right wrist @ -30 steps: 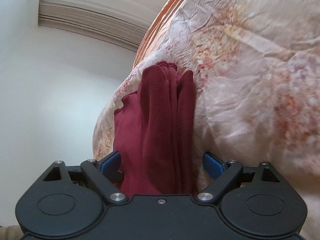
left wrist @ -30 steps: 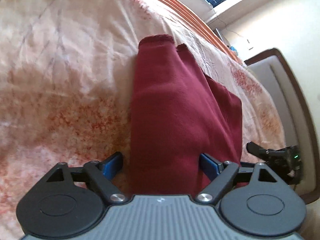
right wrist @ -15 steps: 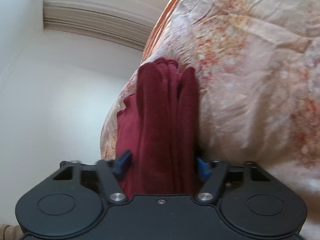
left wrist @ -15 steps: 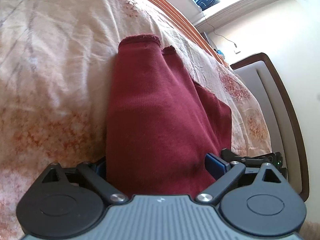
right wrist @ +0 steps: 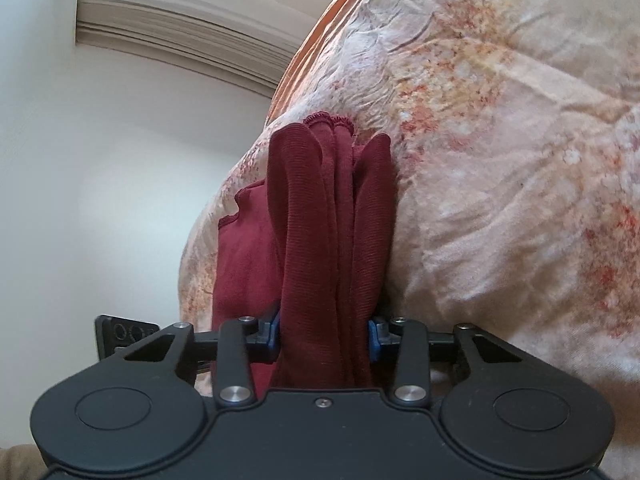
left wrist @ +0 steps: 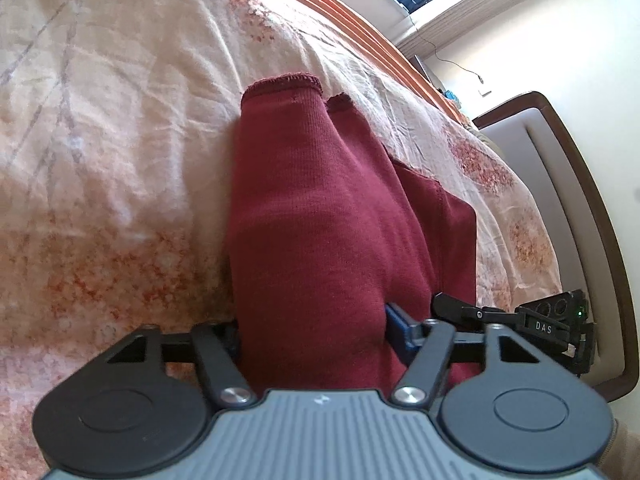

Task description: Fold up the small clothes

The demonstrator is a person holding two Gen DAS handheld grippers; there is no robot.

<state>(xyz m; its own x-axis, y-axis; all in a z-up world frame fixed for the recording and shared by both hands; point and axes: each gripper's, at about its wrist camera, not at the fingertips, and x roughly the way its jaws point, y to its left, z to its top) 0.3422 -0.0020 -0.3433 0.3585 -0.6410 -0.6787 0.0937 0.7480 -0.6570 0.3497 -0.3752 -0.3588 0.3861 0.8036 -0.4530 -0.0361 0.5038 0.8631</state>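
Both grippers closing on the maroon garment [left wrist: 312, 216] — apparently gripping.

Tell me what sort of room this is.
Most likely a bedroom. The folded dark red knit garment lies on a bed spread with a wrinkled cream floral bedsheet, and a padded headboard with a dark wooden frame stands at one end, beside plain pale walls.

The garment [left wrist: 320, 216] is matt, fine-ribbed maroon knit. The bedsheet [left wrist: 120, 120] is soft, creased printed cotton. Each tool [right wrist: 324, 336] is matt black plastic with shiny metal screws.
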